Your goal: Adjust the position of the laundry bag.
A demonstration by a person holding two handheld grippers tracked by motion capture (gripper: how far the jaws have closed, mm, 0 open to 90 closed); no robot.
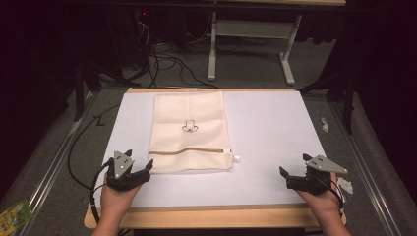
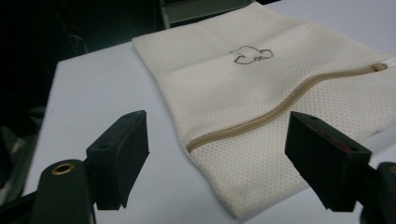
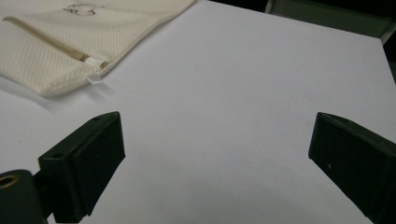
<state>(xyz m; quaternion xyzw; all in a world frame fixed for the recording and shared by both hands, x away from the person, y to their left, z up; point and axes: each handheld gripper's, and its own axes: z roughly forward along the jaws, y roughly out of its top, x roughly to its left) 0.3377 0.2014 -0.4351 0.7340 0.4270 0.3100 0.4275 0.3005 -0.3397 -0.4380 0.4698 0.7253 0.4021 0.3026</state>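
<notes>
Mesh bag [image 1: 189, 132]: cream, fine honeycomb weave, tan zipper [image 2: 280, 108] across it, small dark outline emblem [image 2: 250, 54], white tab [image 3: 95, 79] at zipper end. Table top [image 1: 275, 142]: white, pale wood edge. Left gripper [image 1: 139, 162] and right gripper [image 1: 294, 165]: black jaws, grey top plates.

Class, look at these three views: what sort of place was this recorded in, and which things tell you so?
Probably a lab or recording workspace, not a home: a white-topped table in a dark room, loose cables on grey carpet behind it, and a white metal frame farther back. One mesh zip bag lies flat.
</notes>
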